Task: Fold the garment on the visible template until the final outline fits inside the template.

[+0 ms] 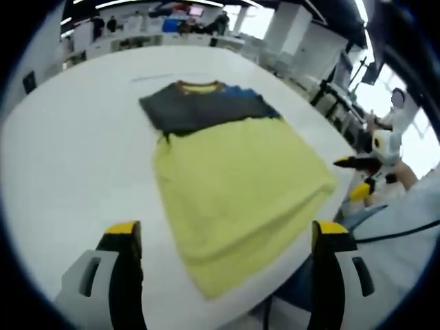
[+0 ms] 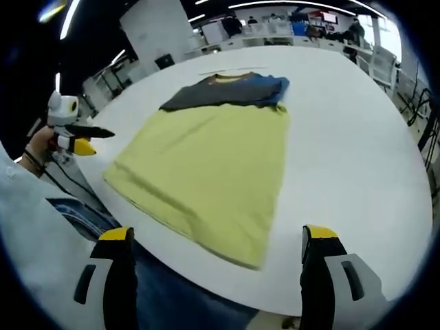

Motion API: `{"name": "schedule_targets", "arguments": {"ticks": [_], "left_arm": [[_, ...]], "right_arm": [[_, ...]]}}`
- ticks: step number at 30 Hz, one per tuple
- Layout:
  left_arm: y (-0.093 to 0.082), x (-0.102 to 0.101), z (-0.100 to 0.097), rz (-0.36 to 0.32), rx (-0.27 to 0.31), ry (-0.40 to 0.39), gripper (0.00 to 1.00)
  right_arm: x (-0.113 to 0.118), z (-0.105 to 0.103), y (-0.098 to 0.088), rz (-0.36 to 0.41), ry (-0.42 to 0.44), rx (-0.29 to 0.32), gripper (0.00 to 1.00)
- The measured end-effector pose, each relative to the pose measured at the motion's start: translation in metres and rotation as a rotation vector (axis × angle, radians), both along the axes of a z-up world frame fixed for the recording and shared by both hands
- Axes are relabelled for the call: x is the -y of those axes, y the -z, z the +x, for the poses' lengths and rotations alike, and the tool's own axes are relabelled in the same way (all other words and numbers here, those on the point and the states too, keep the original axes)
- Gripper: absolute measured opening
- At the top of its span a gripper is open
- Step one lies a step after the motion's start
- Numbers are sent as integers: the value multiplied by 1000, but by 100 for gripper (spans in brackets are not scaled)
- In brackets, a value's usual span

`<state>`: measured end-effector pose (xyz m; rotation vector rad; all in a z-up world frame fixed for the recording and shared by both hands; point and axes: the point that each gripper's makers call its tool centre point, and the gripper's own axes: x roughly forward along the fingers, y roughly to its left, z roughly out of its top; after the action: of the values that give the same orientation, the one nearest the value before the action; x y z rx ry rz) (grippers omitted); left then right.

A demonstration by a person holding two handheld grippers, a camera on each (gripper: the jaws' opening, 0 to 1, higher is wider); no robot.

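A yellow shirt (image 1: 234, 199) (image 2: 206, 168) with a dark grey and blue yoke lies flat on a large white table (image 1: 75, 158) (image 2: 357, 151), its collar pointing away from the person and its hem near the table's near edge. The sleeves are folded in over the dark upper part, so the shirt forms a rough rectangle, with the yellow body smooth apart from a few low creases along the hem. In the left gripper view the left tool (image 1: 225, 237) hangs above the table edge on the hem side of the shirt, its yellow-tipped jaws spread wide and gripping nothing; the hem corner lies between them in the picture. In that view the right tool (image 1: 364, 177) appears beyond the shirt's side edge, off the table, held in a hand; whether it touches anything there cannot be told. In the right gripper view the right tool (image 2: 218, 237) also stands with jaws spread wide and nothing between them, above the table edge at the shirt's hem. The left tool (image 2: 82, 137) shows there beside the shirt's other side edge, apart from the cloth, held by a hand with a dark wristband. The person's pale sleeve and blue jeans sit below the table edge. Desks, chairs and ceiling lights lie beyond the table's far side.
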<state>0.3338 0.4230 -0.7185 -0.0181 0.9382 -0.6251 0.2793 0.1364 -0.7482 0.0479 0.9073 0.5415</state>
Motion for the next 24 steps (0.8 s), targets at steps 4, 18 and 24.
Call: {"name": "schedule_targets", "arguments": {"ticks": [4, 18, 24], "left_arm": [[2, -1, -6, -3, -14, -6, 99], [12, -4, -27, -4, -62, -19, 99], [14, -3, -33, -9, -80, -15, 97]], "right_arm": [[0, -2, 1, 0, -1, -4, 100], [-1, -11, 7, 2, -5, -24, 100], [-1, -13, 8, 4, 4, -19, 100]]}}
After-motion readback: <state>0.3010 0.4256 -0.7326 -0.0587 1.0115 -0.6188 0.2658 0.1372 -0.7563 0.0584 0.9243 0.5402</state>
